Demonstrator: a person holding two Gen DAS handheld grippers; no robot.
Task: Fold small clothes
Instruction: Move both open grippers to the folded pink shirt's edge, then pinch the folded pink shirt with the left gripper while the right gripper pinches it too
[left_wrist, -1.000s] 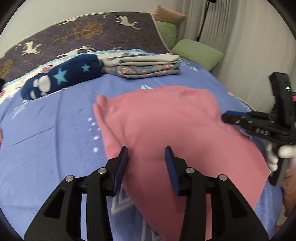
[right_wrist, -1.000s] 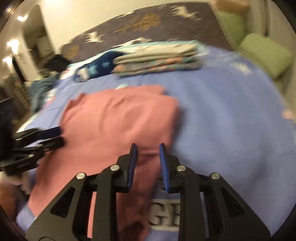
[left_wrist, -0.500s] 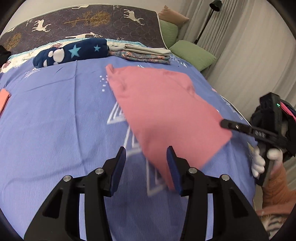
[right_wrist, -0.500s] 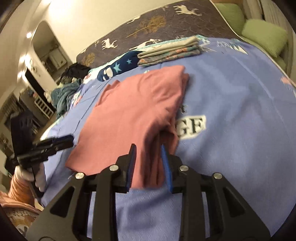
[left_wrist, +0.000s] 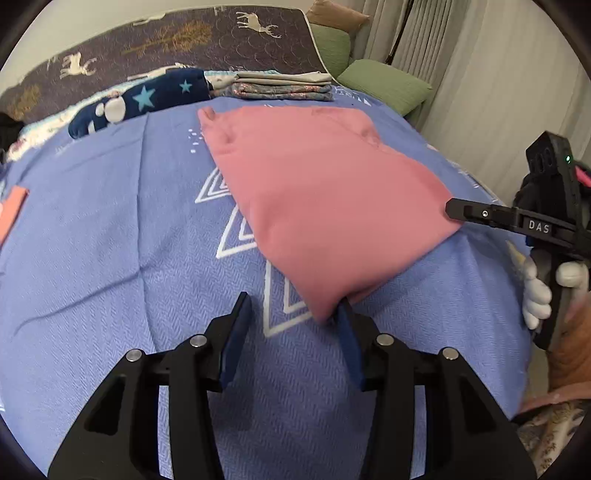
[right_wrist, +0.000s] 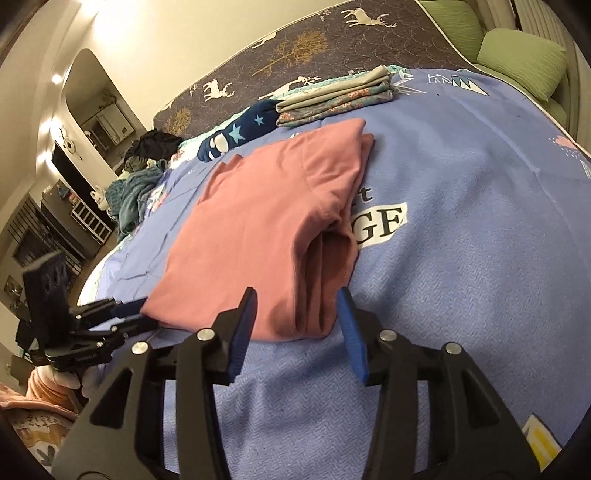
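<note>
The left gripper (left_wrist: 293, 325) is seen part-way open, with only bedspread between its blue pads. The near corner of the pink garment (left_wrist: 325, 199) lies against the tip of the right-hand pad (left_wrist: 347, 332); whether it is actually touched cannot be told, and nothing is pinched. From this gripper the garment spreads away toward 12 and 1 o'clock, lying flat on the blue bedspread (left_wrist: 110, 240).

The right gripper (right_wrist: 297, 326) is also part-way open, and its jaws have just been opening. The folded near edge of the garment (right_wrist: 266, 221) sits just beyond the fingertips, in line with the gap, but is not pressed by either pad. In the right wrist view the garment stretches toward 11 and 12 o'clock, with stacked fold layers showing at its near right corner.

In the left wrist view the right gripper (left_wrist: 452, 210) appears at 3 o'clock, its tip at the garment's right corner, held by a white-gloved hand (left_wrist: 543, 291). In the right wrist view the left gripper (right_wrist: 125, 314) appears at 9 o'clock, at the garment's left corner.

Beyond the garment, at 12 o'clock, a stack of folded clothes (left_wrist: 280, 86) and a star-printed navy roll (left_wrist: 147, 101) lie near the head of the bed. Green cushions (left_wrist: 384, 85) are seen at 1 o'clock.
</note>
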